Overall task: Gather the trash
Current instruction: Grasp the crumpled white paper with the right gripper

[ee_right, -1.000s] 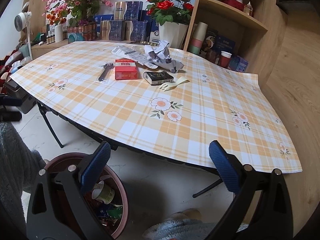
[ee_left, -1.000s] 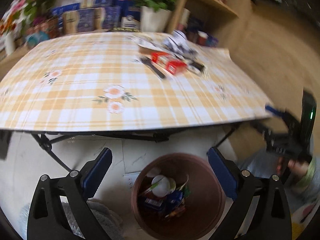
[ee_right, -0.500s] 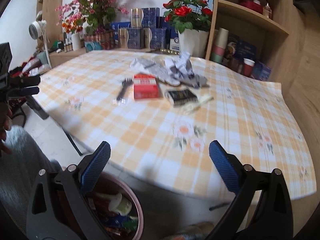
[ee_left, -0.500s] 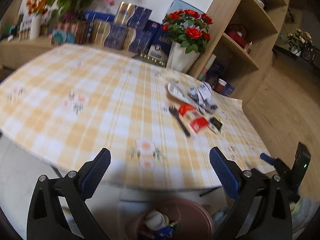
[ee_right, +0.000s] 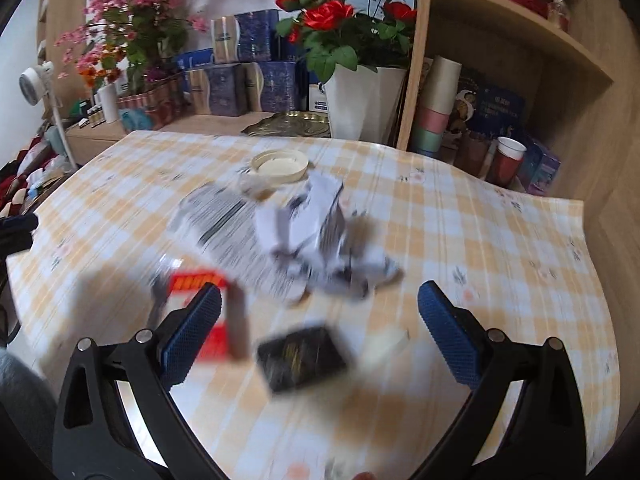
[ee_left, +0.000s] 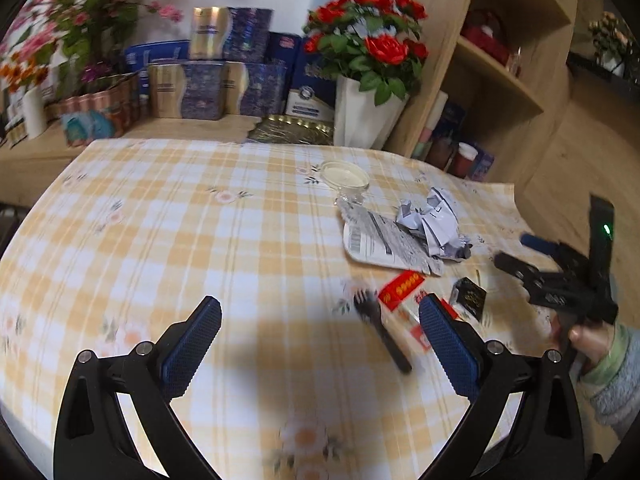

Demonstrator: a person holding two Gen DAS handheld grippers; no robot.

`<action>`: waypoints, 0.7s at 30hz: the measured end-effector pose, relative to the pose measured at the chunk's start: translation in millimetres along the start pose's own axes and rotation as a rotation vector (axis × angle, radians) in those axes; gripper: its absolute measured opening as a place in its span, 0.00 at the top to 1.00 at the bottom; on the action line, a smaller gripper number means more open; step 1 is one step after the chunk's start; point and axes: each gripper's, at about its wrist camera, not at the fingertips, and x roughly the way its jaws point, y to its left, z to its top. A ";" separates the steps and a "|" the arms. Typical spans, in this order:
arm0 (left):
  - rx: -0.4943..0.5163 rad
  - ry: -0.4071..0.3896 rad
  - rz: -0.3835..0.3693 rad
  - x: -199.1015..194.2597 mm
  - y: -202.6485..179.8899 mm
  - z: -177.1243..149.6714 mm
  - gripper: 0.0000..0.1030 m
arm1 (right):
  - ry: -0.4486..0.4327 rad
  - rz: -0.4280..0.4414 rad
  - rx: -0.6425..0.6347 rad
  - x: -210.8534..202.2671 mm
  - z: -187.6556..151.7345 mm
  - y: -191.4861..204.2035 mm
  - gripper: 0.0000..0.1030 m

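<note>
Trash lies bunched on your yellow plaid tablecloth [ee_left: 168, 216]: crumpled white paper [ee_left: 432, 222] on a printed flat wrapper [ee_left: 380, 242], a red carton [ee_left: 401, 289], a small black packet [ee_right: 302, 356] and a black plastic fork [ee_left: 380, 330]. Your left gripper [ee_left: 316, 350] and right gripper [ee_right: 318, 350] both hover wide apart, holding nothing.
</note>
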 end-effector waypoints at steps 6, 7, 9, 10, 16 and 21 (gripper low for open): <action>0.025 0.040 -0.051 41.2 -4.1 32.9 0.06 | 0.097 0.046 -0.007 64.9 25.9 3.0 0.06; 0.020 0.047 -0.066 47.6 -4.3 37.4 0.06 | 0.113 0.051 -0.004 72.3 26.3 3.8 0.06; 0.007 0.066 -0.092 59.8 -4.6 43.8 0.06 | 0.155 0.051 0.004 88.7 26.2 2.9 0.06; 0.001 0.074 -0.101 64.8 -4.8 46.0 0.06 | 0.164 0.052 0.009 92.4 25.3 2.1 0.06; -0.135 0.175 -0.214 99.9 3.4 50.4 0.20 | 0.147 0.142 0.064 89.1 23.7 -12.3 0.44; -0.221 0.218 -0.235 126.4 11.0 54.1 0.29 | 0.062 0.142 0.087 56.4 29.3 -23.6 0.52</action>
